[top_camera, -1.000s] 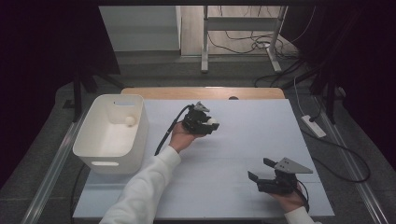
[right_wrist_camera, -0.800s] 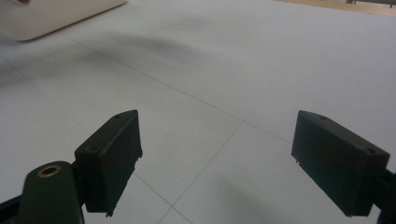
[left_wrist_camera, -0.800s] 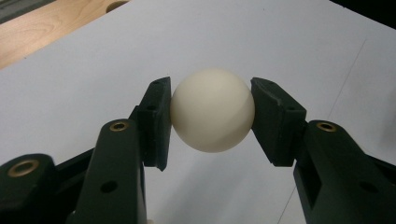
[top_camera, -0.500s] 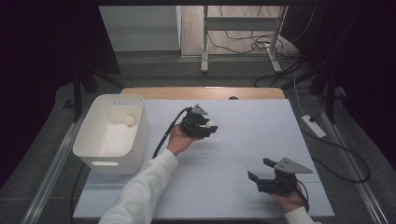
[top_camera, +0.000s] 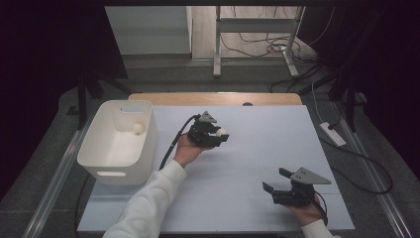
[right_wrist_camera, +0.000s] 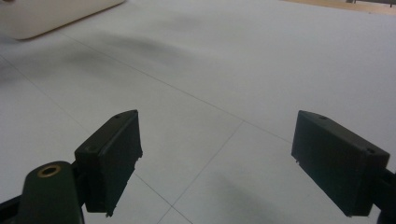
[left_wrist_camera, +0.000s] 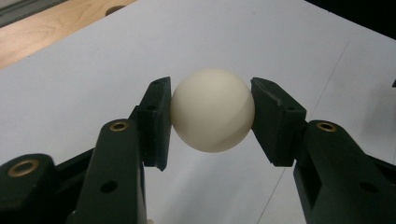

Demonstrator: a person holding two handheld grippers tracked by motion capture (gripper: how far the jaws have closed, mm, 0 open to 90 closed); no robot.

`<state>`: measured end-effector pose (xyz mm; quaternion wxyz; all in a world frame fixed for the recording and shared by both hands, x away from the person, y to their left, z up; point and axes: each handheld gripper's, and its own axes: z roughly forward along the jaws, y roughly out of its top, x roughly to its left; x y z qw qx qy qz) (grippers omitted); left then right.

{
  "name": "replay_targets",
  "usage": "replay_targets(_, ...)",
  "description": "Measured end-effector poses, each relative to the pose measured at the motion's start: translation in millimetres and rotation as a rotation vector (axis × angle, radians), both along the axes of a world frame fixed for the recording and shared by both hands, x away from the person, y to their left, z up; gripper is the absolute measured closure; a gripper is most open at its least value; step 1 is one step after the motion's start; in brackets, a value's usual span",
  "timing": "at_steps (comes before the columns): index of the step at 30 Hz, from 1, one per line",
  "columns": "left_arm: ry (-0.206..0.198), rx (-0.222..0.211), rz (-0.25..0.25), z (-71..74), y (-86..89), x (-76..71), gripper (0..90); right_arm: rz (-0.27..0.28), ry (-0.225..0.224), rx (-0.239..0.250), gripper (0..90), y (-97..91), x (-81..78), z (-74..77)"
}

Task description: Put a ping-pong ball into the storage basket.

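Ball (left_wrist_camera: 212,110) sits clamped between left claw (left_wrist_camera: 211,122) pads.

You are working at a pale table in a dim room.

You are facing a white tabletop (top_camera: 257,163) whose far end is showing a strip of bare wood (top_camera: 213,98). Grey floor (top_camera: 163,74) is lying beyond it, where a metal stand (top_camera: 257,29) is standing among loose cables (top_camera: 257,47). A white power strip (top_camera: 333,134) is lying on the floor just right of the table. Darkness is closing in on both sides, while light is falling on the far floor.
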<state>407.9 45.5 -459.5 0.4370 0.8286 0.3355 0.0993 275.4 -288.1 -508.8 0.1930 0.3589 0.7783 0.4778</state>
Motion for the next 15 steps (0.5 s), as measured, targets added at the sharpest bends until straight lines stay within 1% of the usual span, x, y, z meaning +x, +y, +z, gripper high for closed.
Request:
replay_targets(7,-0.005,-0.030,0.007,4.4,7.7,-4.0,51.1,0.001,0.000,-0.001,15.7,0.4,0.5,-0.3)
replay_targets(15,-0.013,-0.035,0.000,8.5,10.9,-8.2,51.1,0.001,0.002,-0.004,15.7,0.5,1.1,-0.5)
